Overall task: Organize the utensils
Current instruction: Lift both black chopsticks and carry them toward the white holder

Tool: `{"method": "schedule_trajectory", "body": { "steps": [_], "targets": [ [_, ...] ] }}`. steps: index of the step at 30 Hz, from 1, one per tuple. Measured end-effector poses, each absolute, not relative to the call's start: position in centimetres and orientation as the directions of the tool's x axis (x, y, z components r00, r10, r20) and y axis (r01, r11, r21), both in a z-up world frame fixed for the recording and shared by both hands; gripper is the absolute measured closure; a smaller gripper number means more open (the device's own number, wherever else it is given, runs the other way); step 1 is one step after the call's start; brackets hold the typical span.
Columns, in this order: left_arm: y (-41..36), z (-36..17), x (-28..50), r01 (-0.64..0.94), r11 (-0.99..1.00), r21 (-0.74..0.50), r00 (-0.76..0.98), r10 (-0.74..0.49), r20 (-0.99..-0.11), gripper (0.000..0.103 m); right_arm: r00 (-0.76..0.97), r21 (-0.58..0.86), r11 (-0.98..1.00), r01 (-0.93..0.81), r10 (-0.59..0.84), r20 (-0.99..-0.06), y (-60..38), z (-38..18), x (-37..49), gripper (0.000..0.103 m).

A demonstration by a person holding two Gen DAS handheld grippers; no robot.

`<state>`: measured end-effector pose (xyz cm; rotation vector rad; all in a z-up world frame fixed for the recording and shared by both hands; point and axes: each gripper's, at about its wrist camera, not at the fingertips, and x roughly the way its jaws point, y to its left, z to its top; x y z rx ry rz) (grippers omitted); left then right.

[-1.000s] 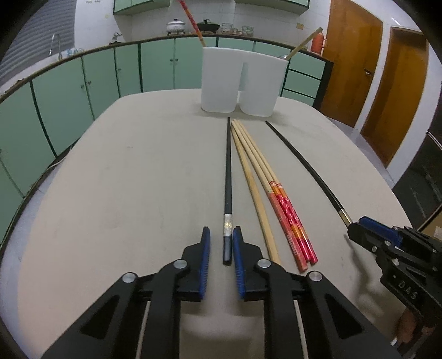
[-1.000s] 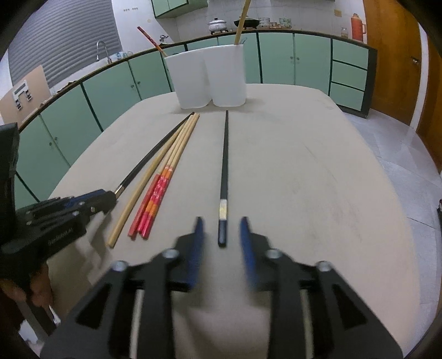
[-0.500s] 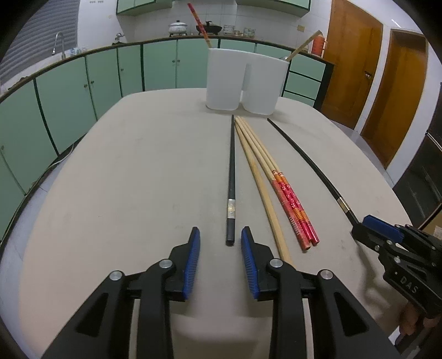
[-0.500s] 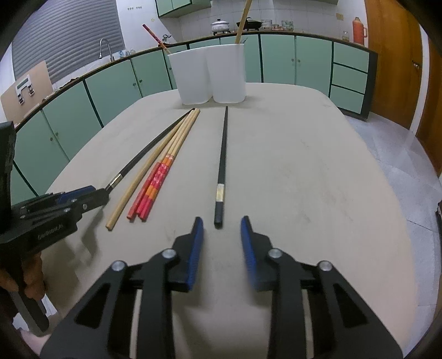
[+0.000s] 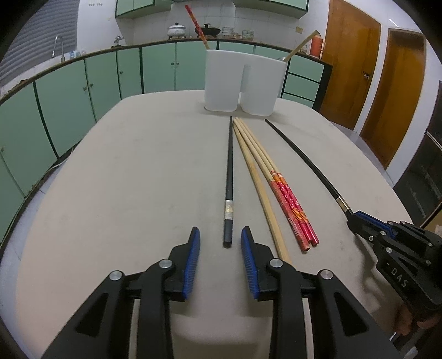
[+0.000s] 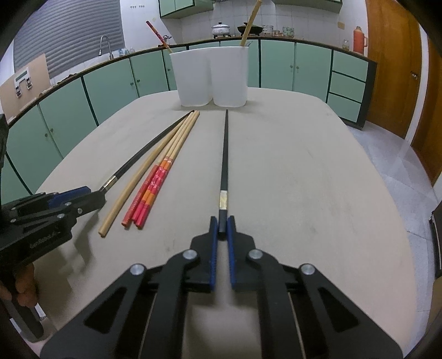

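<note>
Right gripper (image 6: 222, 222): you've got it pinching the near end of a black chopstick (image 6: 225, 154), blue pads tight on both sides of the butt.
Right-hand chopstick: it lies flat on the table (image 6: 304, 179), tip aimed at the holder (image 6: 212, 76), silver band just ahead of your pads.
Left gripper (image 5: 219, 243): your jaws stand apart, straddling the butt of the other black chopstick (image 5: 229, 179) with a gap on each side; nothing is gripped.
Left-hand chopstick: flat on the table, straight ahead of your jaws, tip near the holder's foot.
Other sticks: just right of it lies a plain wooden chopstick (image 5: 258, 187), then two red chopsticks (image 5: 287, 198) side by side, touching one another, pale tips toward the holder.
Across the views: in your left camera the right gripper shows at the right edge, closed on its chopstick's end; in your right camera the left gripper sits at the left edge by the other black stick.
Holder: white, two compartments, upright at the far end of the table; a red chopstick (image 5: 196, 23) leans out of the left compartment, a wooden one (image 5: 301, 47) out of the right.
Hands: part of your fingers shows under each gripper body at the frame edges.
</note>
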<state>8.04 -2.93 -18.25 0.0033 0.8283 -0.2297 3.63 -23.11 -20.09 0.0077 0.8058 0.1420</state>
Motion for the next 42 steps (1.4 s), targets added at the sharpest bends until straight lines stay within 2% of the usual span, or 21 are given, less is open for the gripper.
{"method": "schedule_trajectory", "body": {
  "steps": [3,9,16,23,42],
  "targets": [
    [-3.1,-18.3,8.2,0.204,0.976,-0.078,0.656,-0.195,-0.729,0.083,0.683,0.066,0.990,-0.125,0.134,-0.718,-23.1,-20.1,3.7,0.097],
    [-3.6,-18.3,8.5,0.218,0.975,-0.050,0.660,-0.185,-0.728,0.096,0.681,0.074,0.990,-0.122,0.137,-0.719,-23.2,-20.1,3.8,0.096],
    [-3.3,-17.7,8.7,0.218,0.973,-0.081,0.644,-0.206,-0.736,0.097,0.665,0.089,0.989,-0.122,0.148,-0.732,-23.3,-19.6,4.1,0.097],
    [-3.2,-15.1,8.1,0.226,0.972,-0.057,0.677,-0.199,-0.709,0.097,0.683,0.077,0.987,-0.141,0.153,-0.714,-23.4,-17.1,3.6,0.097],
    [-2.5,-4.5,7.4,0.253,0.967,-0.022,0.835,-0.229,-0.499,0.097,0.807,0.078,0.987,-0.144,0.162,-0.568,-24.9,-6.9,3.4,0.097]
  ]
}}
